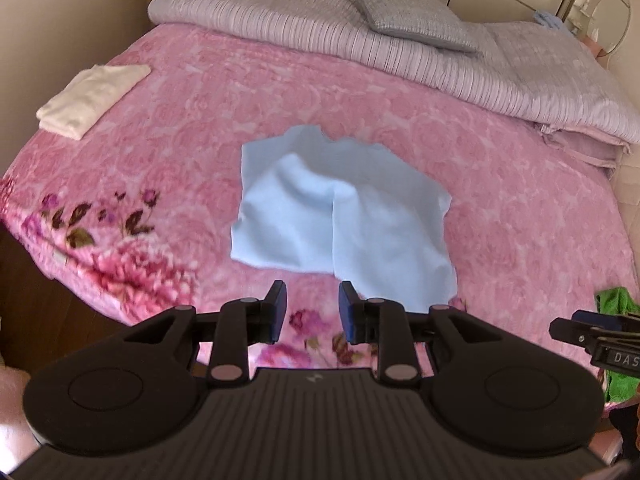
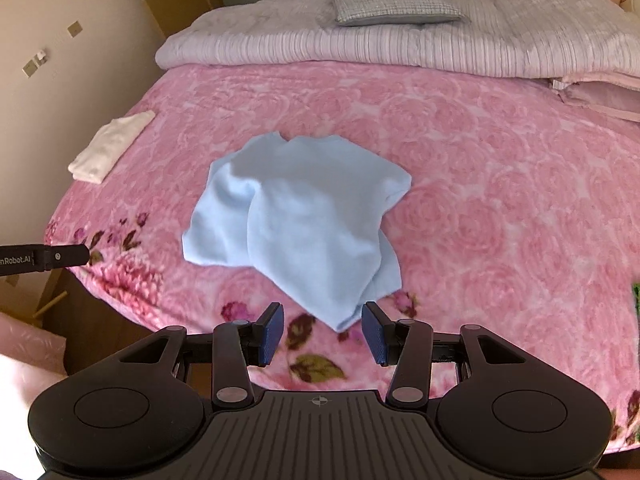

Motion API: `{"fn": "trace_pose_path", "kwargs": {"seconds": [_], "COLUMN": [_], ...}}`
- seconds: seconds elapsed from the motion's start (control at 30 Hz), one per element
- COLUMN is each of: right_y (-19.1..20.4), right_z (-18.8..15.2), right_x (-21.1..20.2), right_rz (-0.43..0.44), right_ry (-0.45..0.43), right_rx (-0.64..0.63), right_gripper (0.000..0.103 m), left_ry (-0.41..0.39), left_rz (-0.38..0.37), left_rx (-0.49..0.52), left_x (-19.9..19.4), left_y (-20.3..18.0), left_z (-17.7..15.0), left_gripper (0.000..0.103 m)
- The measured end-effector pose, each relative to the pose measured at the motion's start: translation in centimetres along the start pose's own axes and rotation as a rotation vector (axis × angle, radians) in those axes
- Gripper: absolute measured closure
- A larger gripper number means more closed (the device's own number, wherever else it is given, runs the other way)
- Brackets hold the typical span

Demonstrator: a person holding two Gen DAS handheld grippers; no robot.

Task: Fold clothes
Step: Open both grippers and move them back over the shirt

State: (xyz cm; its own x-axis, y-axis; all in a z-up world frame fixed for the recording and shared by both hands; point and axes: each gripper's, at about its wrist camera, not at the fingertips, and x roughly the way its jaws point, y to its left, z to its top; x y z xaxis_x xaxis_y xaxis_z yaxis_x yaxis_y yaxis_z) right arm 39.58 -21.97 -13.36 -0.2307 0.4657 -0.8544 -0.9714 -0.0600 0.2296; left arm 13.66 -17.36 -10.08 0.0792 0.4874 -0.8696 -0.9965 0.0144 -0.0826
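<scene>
Blue garment: a light blue shirt (image 1: 340, 216) lies loosely bunched near the middle of the bed (image 1: 520, 200), humped in the centre, with 1 corner trailing toward the near edge.
White garment: a white cloth (image 1: 90, 98) sits folded flat at the far left of the bed, well apart from the blue one.
Green cloth: a green piece (image 1: 614, 308) shows at the right edge, mostly out of view.
Left claw: the left claw (image 1: 312, 310) hovers just short of the shirt's near edge, fingers spread, holding nothing.
Right claw: the right claw (image 2: 323, 330) is also spread and holds nothing, the shirt's near corner (image 2: 340, 322) lying between its pads or just beyond them.
Stage: 1 piece lies folded, the blue one does not; it looks like the piece in hand.
Doing it well: pinch only 1 layer at an edge, keep both claws level, pull the cloth flat so the hump goes before any fold.
Risk: soft fleece may drag the pink blanket or slip from a shallow pinch.
</scene>
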Motion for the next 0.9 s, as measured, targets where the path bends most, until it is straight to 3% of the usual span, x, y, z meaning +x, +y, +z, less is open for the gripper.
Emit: {"fn": "trace_pose_path", "kwargs": {"seconds": [0.2, 0.47, 0.9], "right_y": [-0.7, -1.5, -2.7], "right_z": [-0.8, -1.8, 0.8], "right_x": [-0.4, -0.8, 2.0], "right_rz": [0.002, 0.003, -0.077], "right_ry": [-0.001, -0.002, -0.001], "right_rx": [0.020, 0.046, 0.167], "right_gripper": [0.056, 0.056, 0.056], "left_ry": [0.033, 0.030, 0.108], "left_rz": [0.022, 0.025, -0.057], "left_rx": [-0.002, 0.013, 0.097], "left_x": [-0.5, -0.8, 4.1], "left_y": [-0.7, -0.9, 0.4], "left_z": [-2.4, -2.7, 0.7], "left_gripper": [0.080, 0.078, 0.077]}}
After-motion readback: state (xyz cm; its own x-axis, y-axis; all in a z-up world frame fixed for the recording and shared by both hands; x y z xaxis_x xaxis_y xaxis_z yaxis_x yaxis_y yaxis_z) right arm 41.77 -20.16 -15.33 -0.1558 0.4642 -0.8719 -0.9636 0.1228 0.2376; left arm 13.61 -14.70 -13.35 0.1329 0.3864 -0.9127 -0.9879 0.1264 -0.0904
